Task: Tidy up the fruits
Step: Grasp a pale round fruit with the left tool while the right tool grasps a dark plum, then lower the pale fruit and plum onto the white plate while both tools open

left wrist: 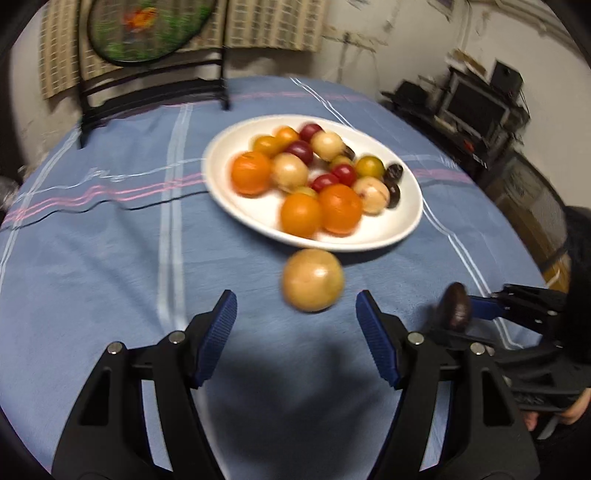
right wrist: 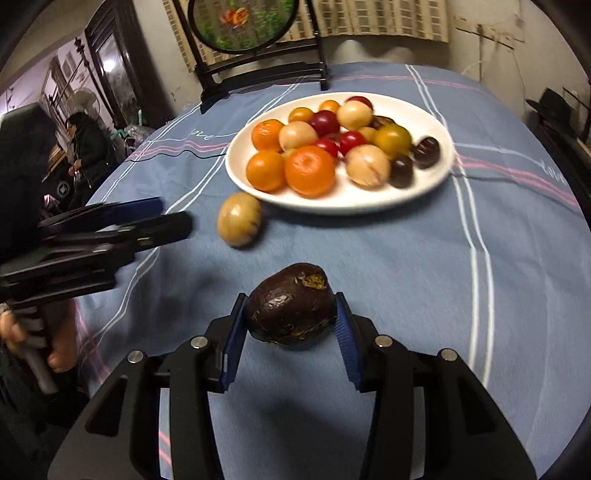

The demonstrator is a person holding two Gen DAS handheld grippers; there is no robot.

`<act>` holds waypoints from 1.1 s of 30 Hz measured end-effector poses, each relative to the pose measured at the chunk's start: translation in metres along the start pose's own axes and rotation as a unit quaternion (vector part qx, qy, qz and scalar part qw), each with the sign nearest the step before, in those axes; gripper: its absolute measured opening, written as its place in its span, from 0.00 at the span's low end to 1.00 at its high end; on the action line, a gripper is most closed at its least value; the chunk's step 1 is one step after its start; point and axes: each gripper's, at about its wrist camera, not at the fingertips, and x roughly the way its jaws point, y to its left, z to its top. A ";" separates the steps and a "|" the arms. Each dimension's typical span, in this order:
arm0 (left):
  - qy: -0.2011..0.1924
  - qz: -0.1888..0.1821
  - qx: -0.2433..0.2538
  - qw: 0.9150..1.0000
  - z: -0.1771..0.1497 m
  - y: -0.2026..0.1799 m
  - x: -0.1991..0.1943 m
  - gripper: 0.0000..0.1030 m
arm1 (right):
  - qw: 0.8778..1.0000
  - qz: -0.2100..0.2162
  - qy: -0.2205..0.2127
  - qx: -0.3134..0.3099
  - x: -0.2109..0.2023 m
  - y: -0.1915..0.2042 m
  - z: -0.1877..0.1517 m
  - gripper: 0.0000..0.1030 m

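Blue cloth [left wrist: 110,258] with pale and pink stripes covers the round table in front of me, and a dark framed screen [left wrist: 147,33] stands at its far edge against a stained wall. Starting on the left, my left claw [left wrist: 295,332] hangs over bare cloth with its blue pads wide apart and nothing between them. Just ahead of it a tan round fruit [left wrist: 313,279] lies loose on the cloth, right beside the near rim of the white plate [left wrist: 369,240]. That plate holds a heap of oranges [left wrist: 251,172], pale fruits, small red ones and a few dark ones. Further right, my right claw [right wrist: 290,312] is clamped on a dark brown fruit [right wrist: 290,302], one pad pressed against each side of it, low over the cloth and near the plate's front edge.
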 end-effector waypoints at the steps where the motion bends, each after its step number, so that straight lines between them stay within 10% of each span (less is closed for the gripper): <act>1: 0.008 0.000 0.004 1.000 0.001 -0.003 0.008 0.67 | 1.000 0.002 -0.002 0.004 -0.002 -0.003 -0.002 0.45; 17: 0.041 0.002 0.007 0.999 0.012 -0.010 0.051 0.43 | 0.999 0.025 0.009 0.046 0.013 -0.021 -0.007 0.45; 33: -0.023 -0.057 -0.013 0.998 -0.013 -0.005 -0.028 0.42 | 0.999 0.013 -0.016 0.029 -0.003 0.002 0.004 0.45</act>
